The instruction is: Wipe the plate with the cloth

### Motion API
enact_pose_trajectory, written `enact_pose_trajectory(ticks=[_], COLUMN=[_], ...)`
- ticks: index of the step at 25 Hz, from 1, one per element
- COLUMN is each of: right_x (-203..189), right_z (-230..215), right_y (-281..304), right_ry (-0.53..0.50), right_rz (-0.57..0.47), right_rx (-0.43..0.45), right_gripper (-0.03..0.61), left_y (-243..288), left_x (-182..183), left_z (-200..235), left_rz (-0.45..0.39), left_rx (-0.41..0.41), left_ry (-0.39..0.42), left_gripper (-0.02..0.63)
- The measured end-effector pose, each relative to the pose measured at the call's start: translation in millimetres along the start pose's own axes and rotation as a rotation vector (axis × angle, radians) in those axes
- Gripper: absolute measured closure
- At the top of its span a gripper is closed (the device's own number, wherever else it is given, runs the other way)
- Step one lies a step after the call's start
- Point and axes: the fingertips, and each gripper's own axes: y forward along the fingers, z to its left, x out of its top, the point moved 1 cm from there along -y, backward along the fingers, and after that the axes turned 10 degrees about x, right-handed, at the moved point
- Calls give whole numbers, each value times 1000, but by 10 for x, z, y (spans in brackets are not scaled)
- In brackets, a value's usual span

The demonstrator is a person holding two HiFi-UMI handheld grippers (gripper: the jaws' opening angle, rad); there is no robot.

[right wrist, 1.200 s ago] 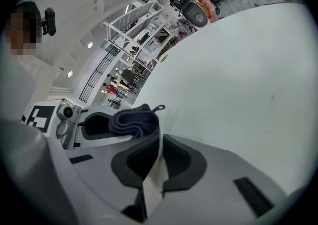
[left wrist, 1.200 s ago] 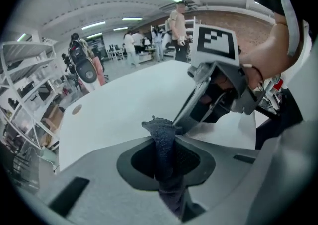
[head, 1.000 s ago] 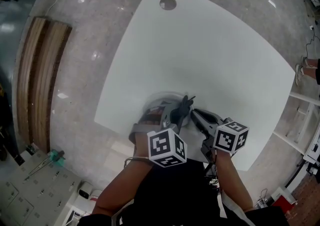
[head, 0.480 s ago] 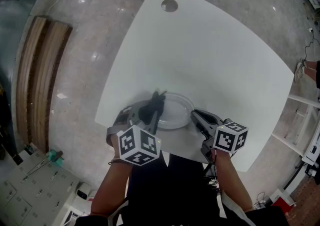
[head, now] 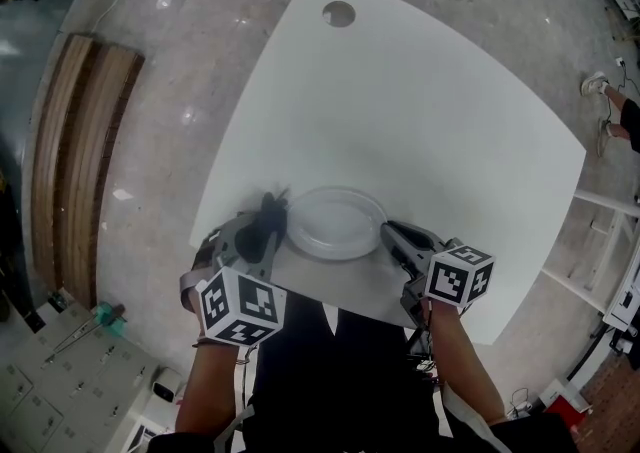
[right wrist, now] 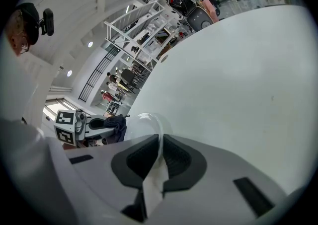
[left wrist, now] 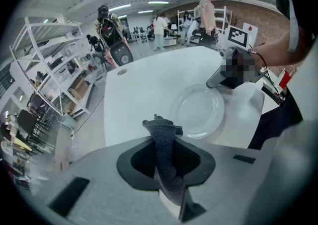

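A clear glass plate (head: 335, 223) lies near the front edge of the white table (head: 420, 111). My left gripper (head: 268, 217) is just left of the plate, over the table's edge, shut on a dark grey cloth (left wrist: 168, 167) that bunches up past its fingertips. The left gripper view shows the plate (left wrist: 198, 111) ahead and to the right, with the cloth off it. My right gripper (head: 392, 235) is shut on the plate's right rim (right wrist: 158, 137), which stands thin between its jaws. The cloth and left gripper (right wrist: 110, 125) appear beyond the plate in the right gripper view.
A round cable hole (head: 338, 13) sits at the table's far corner. A long wooden bench (head: 75, 151) lies on the floor to the left. A person's feet (head: 608, 106) show at the right. White shelving (left wrist: 54, 70) stands beyond the table.
My left gripper has swung left with the cloth, off the plate's middle to beside its left rim. The right gripper and the plate have stayed put.
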Motion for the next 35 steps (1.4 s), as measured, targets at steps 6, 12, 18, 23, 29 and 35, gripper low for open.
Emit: enact_pose_trajectory(ticks=[6,12,18,23,29,35], right_x=[7,-5,6,-9,-13,-8], right_z=[-5,10,15,17,10,5], right_y=[-16,-8,-2,-9,-7,-5], right_ry=[2,1,-4,-3,-3,-3], right_rz=[-2,-3,-2,0,3,4], right_rx=[3,1,0,3,7,9], right_gripper=[554,554,554,554,554,554], left_y=[-365,-69,241,254,215,166], left_x=[566,1076,953,778,505,333], left_z=[-394,-1227,-1373,-1207,-938,-665], left_rz=[-136,-219,-152,-132,-93,-66], left_rx=[-97,-265,-266,-252,-204,-151], left_ry=[15,90,182,156,130,99], left_gripper=[563,563,563,563,563,563])
